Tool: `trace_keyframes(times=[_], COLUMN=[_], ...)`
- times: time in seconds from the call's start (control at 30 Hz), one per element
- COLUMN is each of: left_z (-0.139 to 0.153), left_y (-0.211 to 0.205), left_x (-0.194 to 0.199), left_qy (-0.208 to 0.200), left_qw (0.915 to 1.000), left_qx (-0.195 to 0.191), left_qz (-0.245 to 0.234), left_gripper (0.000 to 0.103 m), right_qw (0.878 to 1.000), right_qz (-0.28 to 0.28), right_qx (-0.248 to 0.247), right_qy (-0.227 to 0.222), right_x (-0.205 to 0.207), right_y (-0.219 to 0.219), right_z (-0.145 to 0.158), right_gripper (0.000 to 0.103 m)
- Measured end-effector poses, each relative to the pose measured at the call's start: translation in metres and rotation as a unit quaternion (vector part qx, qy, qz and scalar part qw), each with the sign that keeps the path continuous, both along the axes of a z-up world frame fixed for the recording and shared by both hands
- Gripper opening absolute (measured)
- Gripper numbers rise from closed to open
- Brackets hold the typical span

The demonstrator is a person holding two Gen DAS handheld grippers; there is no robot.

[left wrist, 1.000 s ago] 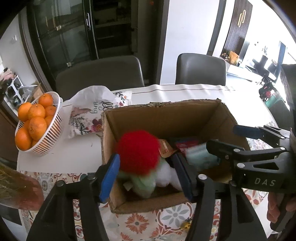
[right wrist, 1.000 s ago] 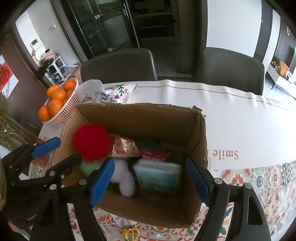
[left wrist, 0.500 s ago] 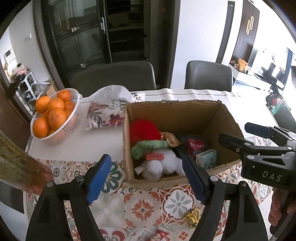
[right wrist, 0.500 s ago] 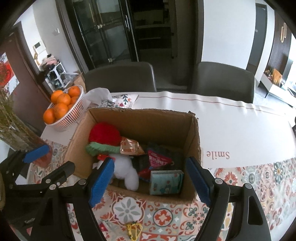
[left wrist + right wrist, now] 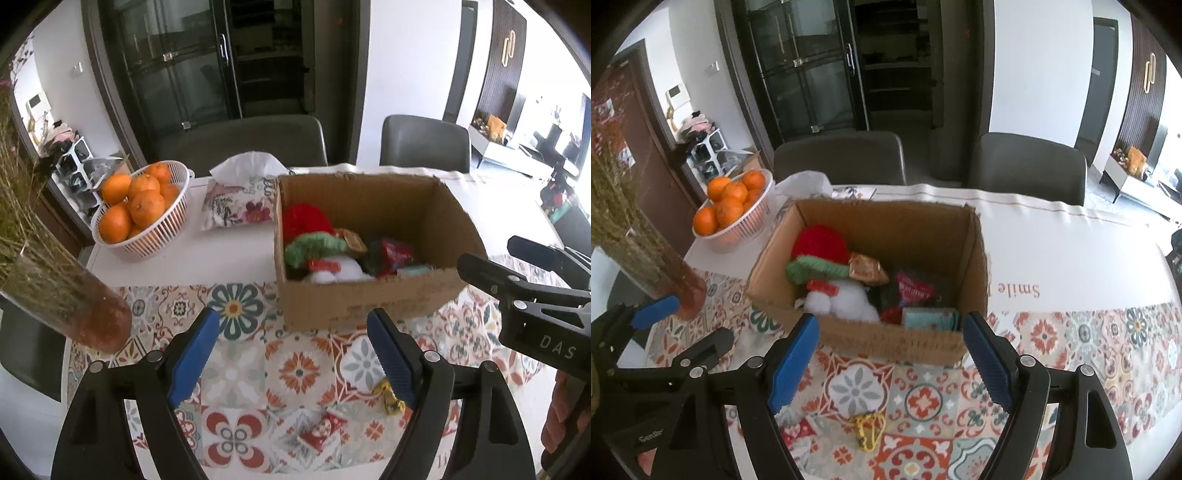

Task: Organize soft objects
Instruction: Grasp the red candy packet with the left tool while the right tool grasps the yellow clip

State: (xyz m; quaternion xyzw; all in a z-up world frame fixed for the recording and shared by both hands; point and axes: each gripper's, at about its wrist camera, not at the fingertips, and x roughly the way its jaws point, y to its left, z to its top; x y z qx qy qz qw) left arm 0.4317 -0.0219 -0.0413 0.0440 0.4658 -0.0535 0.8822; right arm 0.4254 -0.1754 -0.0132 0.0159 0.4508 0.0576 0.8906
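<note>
A cardboard box [image 5: 369, 306] [image 5: 897, 341] stands on the patterned tablecloth. Inside lies a plush snowman with a red hat [image 5: 308, 221] [image 5: 820, 242], green scarf and white body, beside a red packet [image 5: 916, 288] and a teal pack [image 5: 929, 319]. My left gripper [image 5: 295, 354] is open and empty, in front of the box; it also shows in the right wrist view [image 5: 687, 325]. My right gripper [image 5: 892, 360] is open and empty, in front of the box; it also shows in the left wrist view [image 5: 517, 266]. A small red-and-white item [image 5: 323, 432] and a yellow item [image 5: 870, 430] lie on the cloth near me.
A white basket of oranges [image 5: 142, 210] [image 5: 733, 206] stands at the back left. A floral tissue pack [image 5: 240, 199] lies beside it. A glass vase with dried stems [image 5: 70, 295] [image 5: 665, 273] stands at the left. Two grey chairs [image 5: 1027, 166] stand behind the table.
Both grippers have pulled back and up from the box. The plush snowman, between the left fingers one second ago, now lies in the box.
</note>
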Motion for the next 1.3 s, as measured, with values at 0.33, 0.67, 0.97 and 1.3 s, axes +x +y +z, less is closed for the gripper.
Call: trace_keyframes(times=[0.33,0.67,0.97,1.3], left_z=[-0.02,-0.043,-0.072,-0.112], left_y=[-0.001,-0.005,-0.008,-0.01], left_x=[-0.035,-0.063,-0.084,-0.09], left_qy=[0.011,0.015,0.029,0.082], left_qw=[0.9993,0.9968,0.9934,0.9887], left_qx=[0.014,0.024,0.042,0.04], left_qz=[-0.032,-0.074,-0.102,-0.119], left_gripper=[0.082,0.082,0.082,0.082], right_qw=[1.0,0.999,0.997,0.995], right_qz=[0.008,0.015,0.032,0.041], right_qx=[0.006,0.007,-0.01,-0.012], right_qy=[0.027,0.045,0.069,0.093], right_x=[-0.036,-0.062,-0.078,-0.082], right_y=[0.007,0.009,0.016,0.017], right_z=[-0.029,-0.057,-0.088,-0.124], right_gripper=[0.081,0.081,0.08,0.08])
